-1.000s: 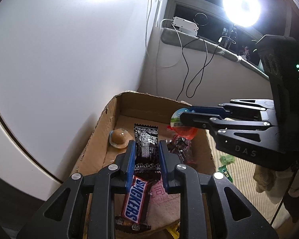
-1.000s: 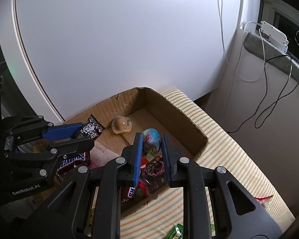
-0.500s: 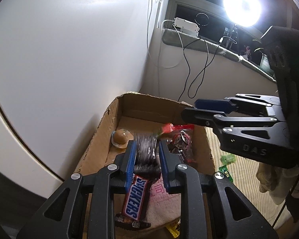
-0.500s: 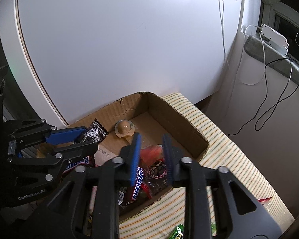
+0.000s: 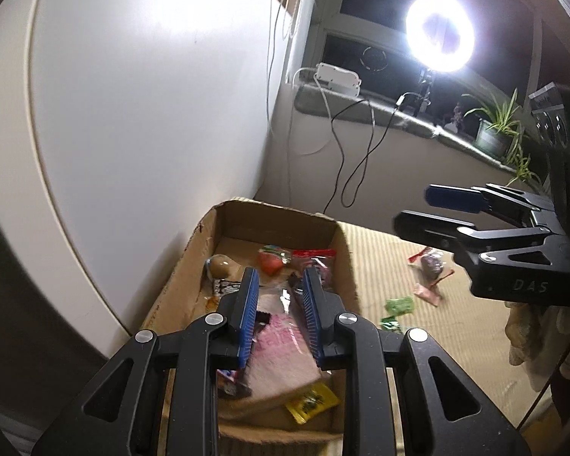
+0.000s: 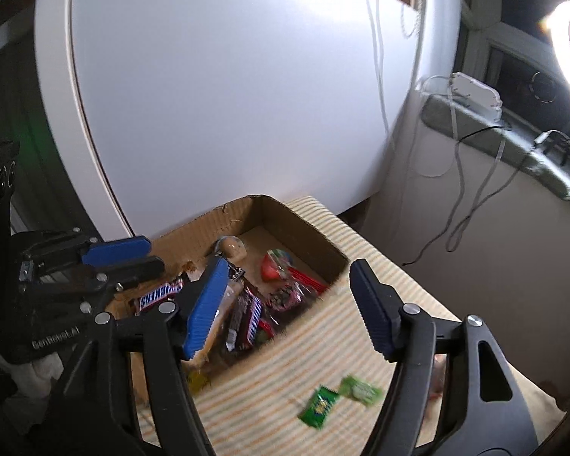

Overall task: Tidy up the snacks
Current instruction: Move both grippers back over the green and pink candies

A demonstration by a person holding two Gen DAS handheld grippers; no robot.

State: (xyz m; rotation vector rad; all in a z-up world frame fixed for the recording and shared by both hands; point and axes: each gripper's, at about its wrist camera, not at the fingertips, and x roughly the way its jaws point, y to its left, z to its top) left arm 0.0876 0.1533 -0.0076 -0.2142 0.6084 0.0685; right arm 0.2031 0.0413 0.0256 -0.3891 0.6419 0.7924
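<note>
A cardboard box (image 5: 344, 262) (image 6: 307, 230) holds several snacks: a red jelly cup (image 5: 270, 262) (image 6: 275, 266), a brown jelly cup (image 5: 220, 265) (image 6: 231, 247), a Snickers bar (image 6: 159, 295), a black wrapper (image 5: 226, 287) and a pink packet (image 5: 281, 345). My left gripper (image 5: 277, 285) is open and empty above the box. My right gripper (image 6: 285, 277) is wide open and empty over the box's right wall; it also shows in the left wrist view (image 5: 418, 209). Green candies (image 6: 338, 397) (image 5: 399, 306) lie outside on the striped cloth.
A white rounded panel (image 5: 133, 95) stands close behind the box. More wrapped sweets (image 5: 429, 269) lie on the striped cloth (image 6: 315, 345) to the right. A ring light (image 5: 440, 32), cables and a windowsill with a plant (image 5: 497, 129) are at the back.
My right gripper opened and dropped the red jelly cup into the box, then drew back right. My left gripper opened and let go of the black wrapper, which now lies in the box.
</note>
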